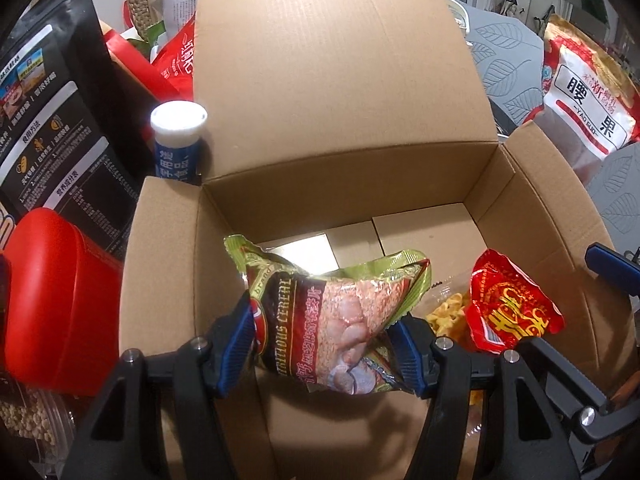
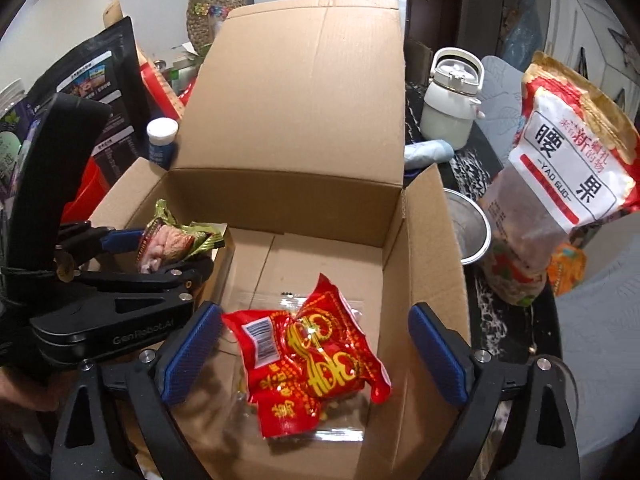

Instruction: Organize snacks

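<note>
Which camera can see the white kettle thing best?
The right wrist view. The white kettle stands whole there, lid and handle showing, behind the cardboard box. In the left wrist view the box flap hides nearly all of it; only a sliver of white peeks out.

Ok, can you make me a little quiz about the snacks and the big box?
1. True or false: the left tool is squeezing the green crinkly cereal packet.
2. Which tool is open? A) left B) right
3. Fill in: the shiny red foil snack packet lies inside the brown cardboard ____.

Key: 1 true. 2 B; its blue pads stand wide apart around the red packet without touching it. 3 box.
</note>
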The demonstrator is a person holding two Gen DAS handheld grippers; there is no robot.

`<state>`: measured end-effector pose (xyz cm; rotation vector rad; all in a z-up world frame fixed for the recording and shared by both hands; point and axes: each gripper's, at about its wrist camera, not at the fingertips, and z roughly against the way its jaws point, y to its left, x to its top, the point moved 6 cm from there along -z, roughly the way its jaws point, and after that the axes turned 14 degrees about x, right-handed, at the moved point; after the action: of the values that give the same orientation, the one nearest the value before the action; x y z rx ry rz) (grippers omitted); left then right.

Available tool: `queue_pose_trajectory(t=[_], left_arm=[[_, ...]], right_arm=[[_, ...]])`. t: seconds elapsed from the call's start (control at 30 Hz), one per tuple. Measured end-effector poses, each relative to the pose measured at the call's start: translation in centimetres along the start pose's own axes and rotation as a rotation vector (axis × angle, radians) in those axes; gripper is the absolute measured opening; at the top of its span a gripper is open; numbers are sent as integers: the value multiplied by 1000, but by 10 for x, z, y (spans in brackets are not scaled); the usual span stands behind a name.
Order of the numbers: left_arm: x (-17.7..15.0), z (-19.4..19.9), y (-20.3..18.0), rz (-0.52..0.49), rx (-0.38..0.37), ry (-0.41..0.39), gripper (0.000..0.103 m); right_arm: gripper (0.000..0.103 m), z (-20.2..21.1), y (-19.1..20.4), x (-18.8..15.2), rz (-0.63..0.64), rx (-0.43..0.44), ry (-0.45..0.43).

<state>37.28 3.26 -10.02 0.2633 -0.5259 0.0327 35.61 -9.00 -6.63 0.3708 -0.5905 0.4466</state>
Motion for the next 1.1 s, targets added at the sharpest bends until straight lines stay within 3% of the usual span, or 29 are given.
queue_pose_trajectory(t=[0.57,1.1], left_arm=[[16,81,24,47,38,-170,64],[8,199,59,95,7,-382,64]], right_arm=[[96,67,14,8,39,-98,-105],[96,174,55,22,92,-131,-317]])
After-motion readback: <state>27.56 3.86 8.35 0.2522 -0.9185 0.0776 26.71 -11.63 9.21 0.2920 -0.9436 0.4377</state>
